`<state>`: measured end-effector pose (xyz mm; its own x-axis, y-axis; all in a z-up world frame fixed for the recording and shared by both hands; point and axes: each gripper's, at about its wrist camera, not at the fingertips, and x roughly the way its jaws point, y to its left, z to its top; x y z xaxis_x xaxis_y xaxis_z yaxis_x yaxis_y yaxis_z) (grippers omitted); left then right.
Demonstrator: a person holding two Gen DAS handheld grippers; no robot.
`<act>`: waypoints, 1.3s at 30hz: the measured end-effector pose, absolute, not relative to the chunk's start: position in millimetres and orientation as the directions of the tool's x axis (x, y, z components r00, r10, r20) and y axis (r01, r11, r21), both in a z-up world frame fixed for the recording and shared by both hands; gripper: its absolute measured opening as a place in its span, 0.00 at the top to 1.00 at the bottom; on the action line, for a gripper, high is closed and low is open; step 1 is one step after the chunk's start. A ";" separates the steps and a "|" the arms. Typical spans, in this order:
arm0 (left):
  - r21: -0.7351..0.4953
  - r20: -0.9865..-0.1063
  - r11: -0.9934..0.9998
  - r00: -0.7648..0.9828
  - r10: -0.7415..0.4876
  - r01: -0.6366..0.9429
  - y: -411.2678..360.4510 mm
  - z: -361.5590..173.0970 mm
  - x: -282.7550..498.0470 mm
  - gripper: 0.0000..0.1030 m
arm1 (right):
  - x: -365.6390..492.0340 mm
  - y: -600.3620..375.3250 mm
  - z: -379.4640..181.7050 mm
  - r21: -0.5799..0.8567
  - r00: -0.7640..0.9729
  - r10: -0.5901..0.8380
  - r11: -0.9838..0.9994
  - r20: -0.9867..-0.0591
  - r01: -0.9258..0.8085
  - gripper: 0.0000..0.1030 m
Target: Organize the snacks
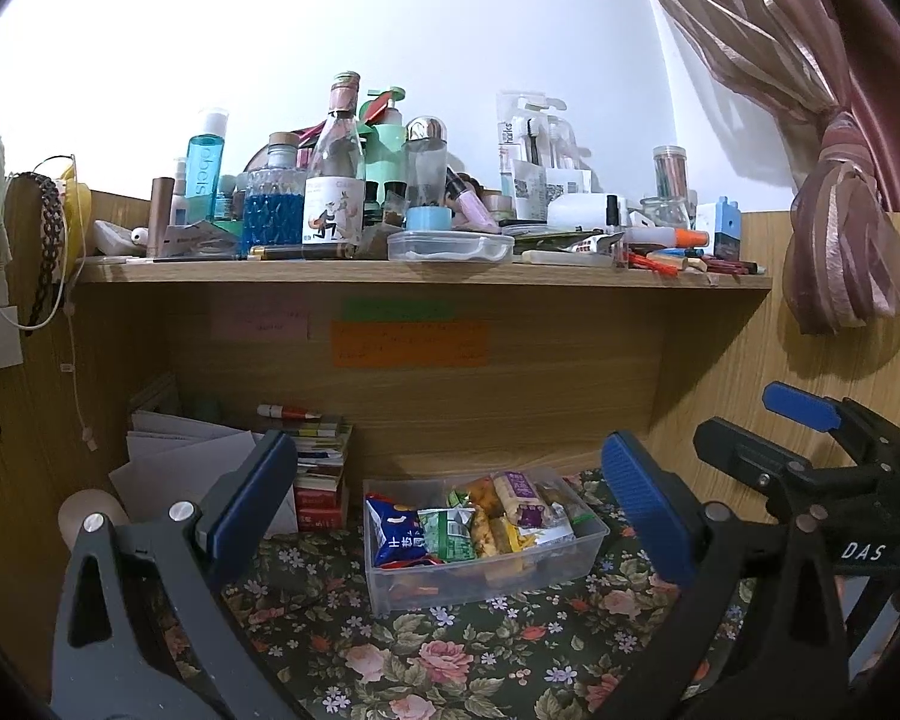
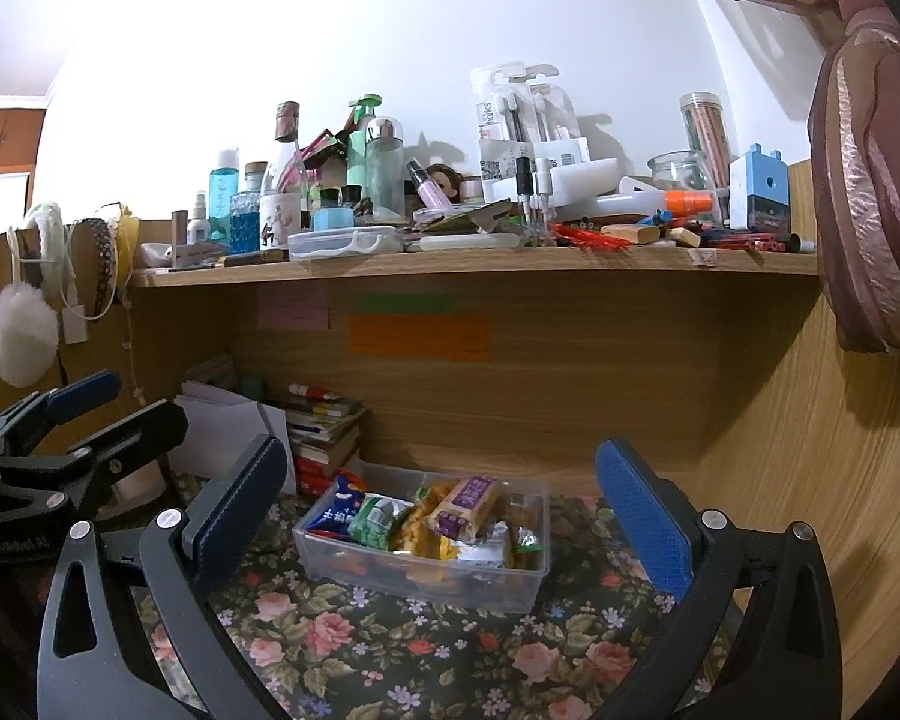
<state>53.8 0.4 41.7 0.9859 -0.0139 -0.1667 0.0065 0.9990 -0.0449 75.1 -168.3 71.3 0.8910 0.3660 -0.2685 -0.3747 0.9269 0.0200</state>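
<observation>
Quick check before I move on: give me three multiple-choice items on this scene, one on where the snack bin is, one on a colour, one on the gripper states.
1. The clear snack bin sits:
A. on the floral cloth
B. on the upper shelf
C. in a gripper

2. The large note on the back panel is:
A. blue
B. orange
C. white

3. The left gripper and right gripper are:
A. both shut
B. one holding a packet
C. both open, empty

Key: 1 A, the cloth lies under it; 2 B, plainly orange; 3 C, jaws wide with nothing between the pads.
</observation>
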 end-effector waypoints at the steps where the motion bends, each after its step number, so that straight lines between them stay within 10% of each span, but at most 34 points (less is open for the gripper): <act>1: -0.045 -0.166 0.999 0.986 -0.014 0.006 0.1 41.7 53.7 0.00 | 74.8 -168.8 71.6 0.020 0.892 0.365 0.927 -0.266 -0.373 0.00; 39: -0.051 -0.167 0.998 0.985 -0.039 0.031 -1.6 39.9 54.7 0.00 | 72.3 -168.4 72.9 0.016 0.889 0.372 0.924 -0.267 -0.381 0.00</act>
<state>54.7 -1.6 39.9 0.9851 -0.0390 -0.1673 0.0308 0.9982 -0.0514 72.3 -168.4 72.9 0.8893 0.3716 -0.2665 -0.3813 0.9243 0.0164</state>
